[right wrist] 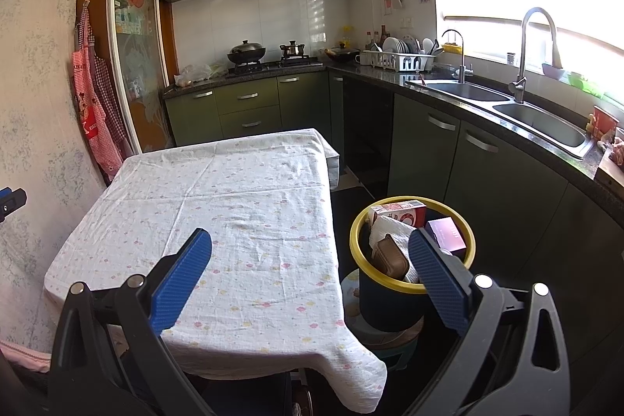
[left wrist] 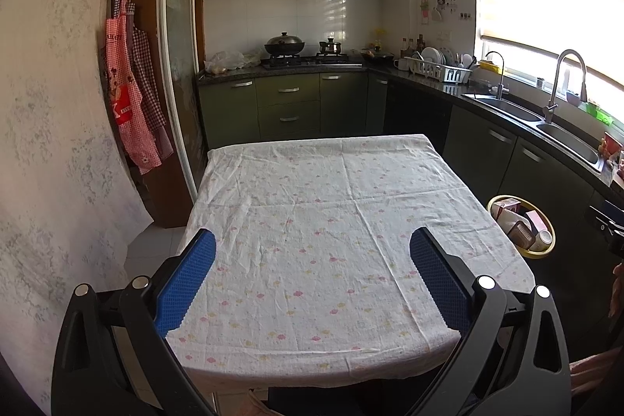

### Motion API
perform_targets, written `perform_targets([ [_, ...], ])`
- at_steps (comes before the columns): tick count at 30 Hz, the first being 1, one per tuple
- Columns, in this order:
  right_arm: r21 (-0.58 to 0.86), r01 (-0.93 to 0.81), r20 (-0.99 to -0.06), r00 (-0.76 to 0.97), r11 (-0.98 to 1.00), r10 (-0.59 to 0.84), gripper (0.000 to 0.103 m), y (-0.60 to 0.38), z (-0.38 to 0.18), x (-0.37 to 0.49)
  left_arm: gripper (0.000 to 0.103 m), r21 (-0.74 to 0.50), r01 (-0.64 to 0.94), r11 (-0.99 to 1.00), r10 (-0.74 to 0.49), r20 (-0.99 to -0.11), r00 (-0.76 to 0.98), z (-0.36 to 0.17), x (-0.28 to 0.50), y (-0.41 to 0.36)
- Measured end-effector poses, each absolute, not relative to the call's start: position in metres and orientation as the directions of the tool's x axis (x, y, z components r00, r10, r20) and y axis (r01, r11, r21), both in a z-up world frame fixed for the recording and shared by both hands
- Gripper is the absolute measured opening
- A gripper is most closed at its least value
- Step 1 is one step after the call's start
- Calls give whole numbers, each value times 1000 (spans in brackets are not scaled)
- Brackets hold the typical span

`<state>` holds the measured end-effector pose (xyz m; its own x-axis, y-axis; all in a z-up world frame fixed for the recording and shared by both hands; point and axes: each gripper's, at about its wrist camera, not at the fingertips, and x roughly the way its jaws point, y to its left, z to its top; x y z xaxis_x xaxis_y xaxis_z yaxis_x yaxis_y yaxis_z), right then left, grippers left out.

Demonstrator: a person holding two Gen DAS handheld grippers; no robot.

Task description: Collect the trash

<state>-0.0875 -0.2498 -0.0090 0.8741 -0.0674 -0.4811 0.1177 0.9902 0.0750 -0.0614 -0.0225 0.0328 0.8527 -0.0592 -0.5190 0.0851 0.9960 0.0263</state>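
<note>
with the cloth-covered worktop (left wrist: 312,221) bare, the filled trash bin (right wrist: 412,283) sits low and just right of the right gripper (right wrist: 310,252), nearer than the left gripper (left wrist: 312,252); both gape wide, holding nothing.

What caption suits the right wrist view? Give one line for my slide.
Open right gripper above the tablecloth, beside the yellow-rimmed bin holding cartons and paper.
</note>
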Motion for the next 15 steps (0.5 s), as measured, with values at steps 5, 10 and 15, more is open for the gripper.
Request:
perform_targets([
  [5,77,117,-487,871,990,-66,96,-249,-9,-85,98,28,96,995,-68,-512,856,30,-61,-25],
  [10,83,115,-498,865,990,-59,96,-247,-12,-81,98,7,113,994,-91,-545,833,23,-48,-26],
  [15,103,85,-516,856,991,-20,96,-245,-16,-54,98,-4,96,995,-80,-583,809,-1,-5,-17],
])
